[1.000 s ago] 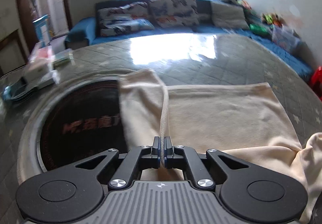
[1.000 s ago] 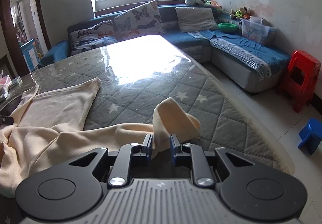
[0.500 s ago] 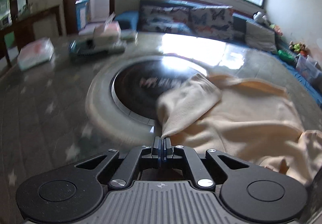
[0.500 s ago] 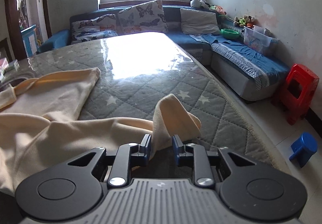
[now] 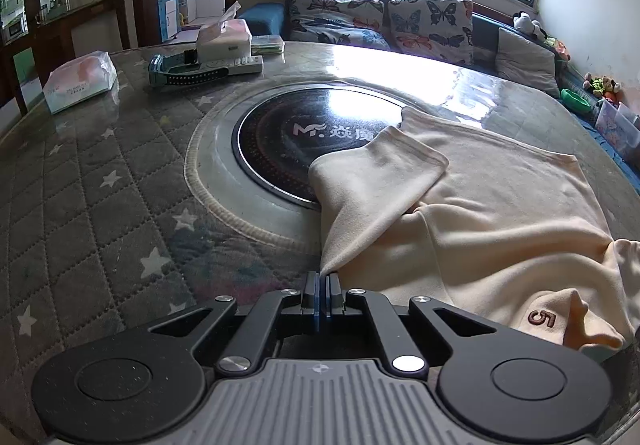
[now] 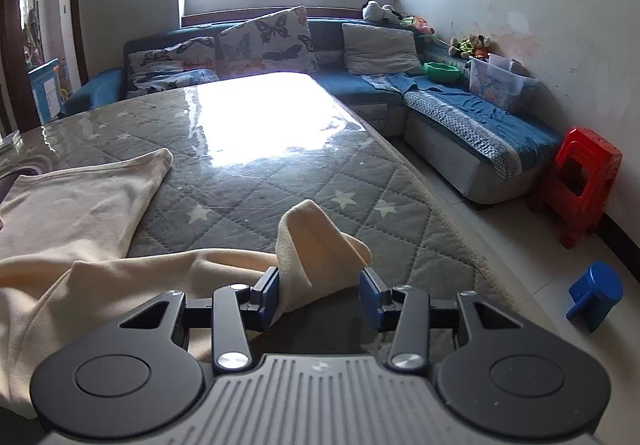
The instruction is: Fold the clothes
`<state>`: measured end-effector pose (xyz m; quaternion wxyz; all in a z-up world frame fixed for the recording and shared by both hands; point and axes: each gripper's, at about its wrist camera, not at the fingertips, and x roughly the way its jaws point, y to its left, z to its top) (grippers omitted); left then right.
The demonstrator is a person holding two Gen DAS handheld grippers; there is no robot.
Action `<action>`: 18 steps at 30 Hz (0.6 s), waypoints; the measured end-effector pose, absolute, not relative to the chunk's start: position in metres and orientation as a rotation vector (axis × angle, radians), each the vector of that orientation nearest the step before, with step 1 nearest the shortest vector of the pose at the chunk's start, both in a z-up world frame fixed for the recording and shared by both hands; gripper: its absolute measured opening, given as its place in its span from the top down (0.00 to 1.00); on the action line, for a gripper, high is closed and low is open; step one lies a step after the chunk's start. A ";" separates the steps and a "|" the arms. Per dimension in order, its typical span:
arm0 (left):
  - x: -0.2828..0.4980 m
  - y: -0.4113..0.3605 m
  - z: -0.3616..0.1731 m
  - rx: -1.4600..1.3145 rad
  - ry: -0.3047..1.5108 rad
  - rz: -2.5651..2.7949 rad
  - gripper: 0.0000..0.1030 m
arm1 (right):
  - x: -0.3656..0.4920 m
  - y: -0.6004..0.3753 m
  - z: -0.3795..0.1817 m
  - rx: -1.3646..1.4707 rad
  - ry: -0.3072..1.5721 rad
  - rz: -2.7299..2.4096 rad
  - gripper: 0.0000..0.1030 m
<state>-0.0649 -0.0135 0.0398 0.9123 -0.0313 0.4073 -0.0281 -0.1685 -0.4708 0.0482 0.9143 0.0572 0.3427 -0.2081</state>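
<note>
My left gripper (image 5: pixel 322 279) is clenched on a thin edge of the cream garment (image 5: pixel 500 213), its 2 blue pads pressed together with the cloth pinched between them. From that pinch a sleeve (image 5: pixel 372 181) runs forward and lies folded over the garment's body, its cuff end partly over the black round hob plate (image 5: pixel 280 141) set in the table (image 5: pixel 100 181). Near my lower right I see a brown embroidered 5 (image 5: pixel 541 318) on a rumpled part of the fabric. Far off on the table sit a tissue box (image 5: pixel 224 39), a soft tissue pack (image 5: pixel 80 81) and a remote (image 5: pixel 236 65).

My right gripper (image 6: pixel 319 291) is released, jaws spread wide. A bunched corner of the cream garment (image 6: pixel 320 257) stands up between them, touching the left pad and clear of the right one. The rest of the garment spreads to the left across the quilted star-patterned table (image 6: pixel 256 181). Past the table edge are a blue sofa (image 6: pixel 460 113), a red stool (image 6: pixel 580 185) and a small blue stool (image 6: pixel 596 293)
</note>
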 end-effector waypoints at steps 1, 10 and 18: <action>-0.065 -0.013 0.039 -0.065 0.841 -0.058 0.97 | -0.170 -0.472 0.048 0.120 0.708 -0.440 0.56; -0.067 -0.012 0.040 -0.064 0.840 -0.062 0.97 | -0.190 -0.478 0.044 0.140 0.723 -0.543 0.53; -0.068 -0.012 0.038 -0.060 0.851 -0.064 0.97 | -0.205 -0.487 0.051 0.158 0.681 -0.617 0.53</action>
